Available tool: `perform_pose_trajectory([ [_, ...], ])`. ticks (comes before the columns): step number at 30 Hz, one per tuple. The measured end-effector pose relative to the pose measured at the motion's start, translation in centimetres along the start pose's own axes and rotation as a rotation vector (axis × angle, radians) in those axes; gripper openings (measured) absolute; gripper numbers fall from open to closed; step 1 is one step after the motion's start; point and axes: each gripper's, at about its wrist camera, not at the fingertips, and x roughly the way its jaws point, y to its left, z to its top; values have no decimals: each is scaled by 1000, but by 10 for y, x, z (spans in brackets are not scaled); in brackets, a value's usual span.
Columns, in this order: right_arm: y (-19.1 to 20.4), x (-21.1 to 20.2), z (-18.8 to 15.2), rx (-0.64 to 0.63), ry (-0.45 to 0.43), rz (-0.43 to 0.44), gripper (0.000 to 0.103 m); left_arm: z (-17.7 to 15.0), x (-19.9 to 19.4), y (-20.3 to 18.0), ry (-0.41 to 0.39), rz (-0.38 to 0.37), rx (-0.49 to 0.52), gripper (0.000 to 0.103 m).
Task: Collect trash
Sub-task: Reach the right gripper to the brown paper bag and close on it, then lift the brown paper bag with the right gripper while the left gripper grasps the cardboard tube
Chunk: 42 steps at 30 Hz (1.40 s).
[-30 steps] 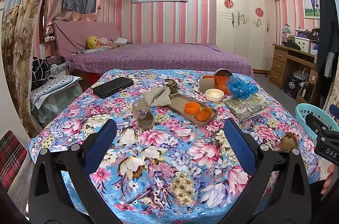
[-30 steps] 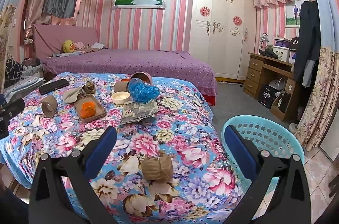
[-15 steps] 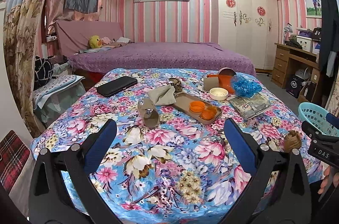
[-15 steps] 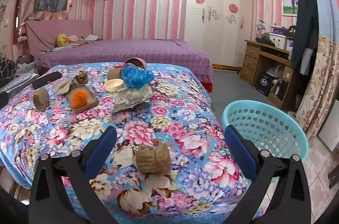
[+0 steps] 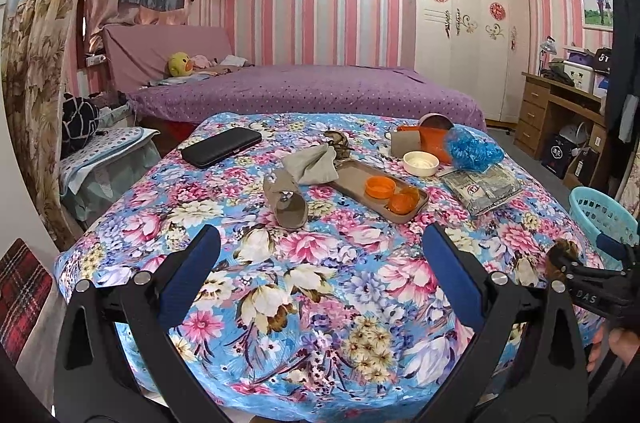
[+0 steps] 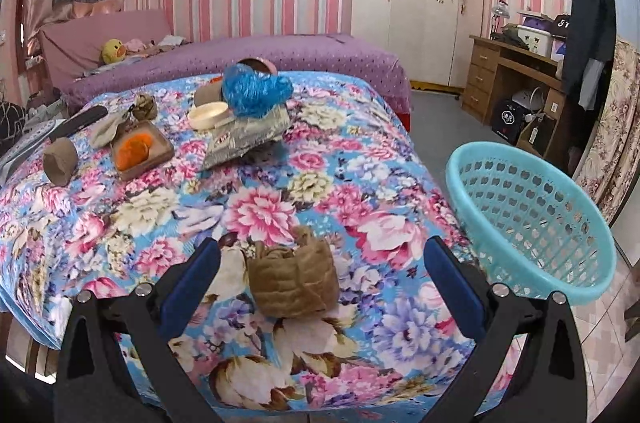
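A crumpled brown paper wad [image 6: 294, 277] lies near the floral table's front edge, between the fingers of my open right gripper [image 6: 320, 287], which does not touch it. The wad also shows at the right in the left wrist view [image 5: 560, 255]. A turquoise basket [image 6: 532, 223] stands on the floor right of the table. My left gripper [image 5: 320, 275] is open and empty over the table's near edge. Farther off lie a cardboard tube [image 5: 286, 203], a grey crumpled cloth [image 5: 314, 163], a blue plastic wad [image 5: 472, 147] and a silver packet [image 5: 482, 185].
A brown tray [image 5: 380, 193] holds orange lids. A white bowl [image 5: 420, 163], an orange container [image 5: 430, 139] and a black case [image 5: 220, 152] sit on the floral tablecloth [image 5: 320, 287]. A purple bed is behind, a wooden desk [image 6: 516, 79] to the right.
My right gripper has moved forward and down, so the brown paper wad now sits between its fingers. The left gripper has drifted slightly; the table looks a bit closer.
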Motion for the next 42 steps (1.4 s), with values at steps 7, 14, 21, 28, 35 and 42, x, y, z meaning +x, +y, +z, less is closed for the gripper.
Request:
perform_pose_trajectory([
  [7, -1, 11, -4, -2, 48, 35, 77, -3, 8, 3, 19, -7, 1, 98],
  [14, 3, 21, -6, -18, 95, 82, 45, -2, 15, 11, 47, -15, -45, 98],
  [21, -3, 15, 23, -25, 15, 105, 45, 4, 30, 10, 80, 31, -40, 98],
  [28, -9, 21, 62, -36, -51, 116, 45, 23, 52, 22, 87, 58, -55, 98],
  [35, -20, 46, 57, 17, -12, 135, 45, 30, 113, 35, 174, 119, -74, 98],
  [42, -18, 52, 54, -4, -3, 139, 45, 26, 159, 33, 246, 80, -94, 97],
])
